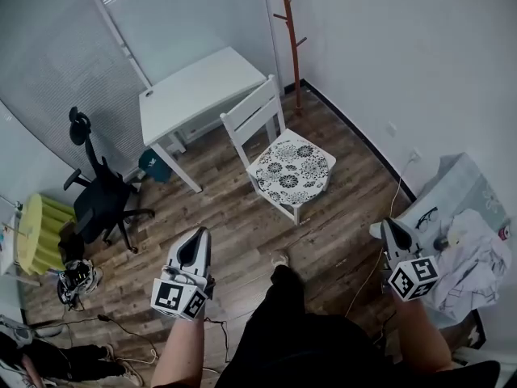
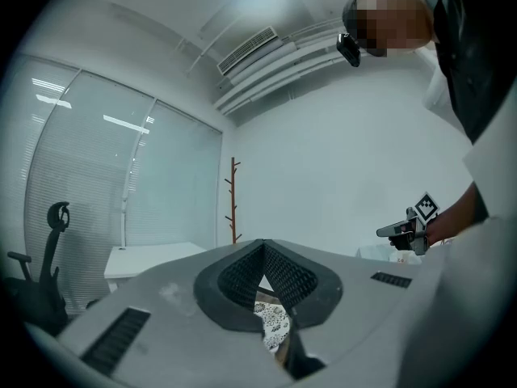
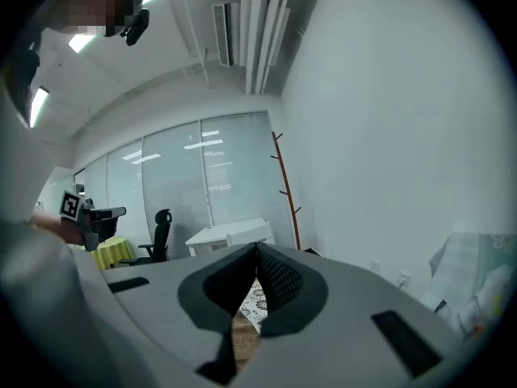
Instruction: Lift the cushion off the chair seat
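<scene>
1. The left gripper (image 1: 194,247) is held low at the left of the head view, over the floor (image 1: 242,225). Its jaws are together at the tips and grip nothing.
2. The right gripper (image 1: 391,231) is held low at the right. Its jaws are likewise together and empty.
3. Each gripper carries a cube with black-and-white square markers. No writing on them can be read.
4. The cushion (image 1: 292,170) lies flat on the seat of the chair (image 1: 252,115), ahead of both grippers and well apart from them. It is white with a dark flower print.
5. In the left gripper view a strip of the cushion (image 2: 271,322) shows through the gap behind the closed tips of the left gripper (image 2: 262,245).
6. The right gripper view shows the same: the cushion (image 3: 254,293) lies beyond the closed tips of the right gripper (image 3: 257,249).
7. Behind the chair stands a white surface (image 1: 198,91), close to the chair's back.
8. An office chair (image 1: 101,196) stands far left, and a coat stand (image 1: 289,31) rises in the far corner.
</scene>
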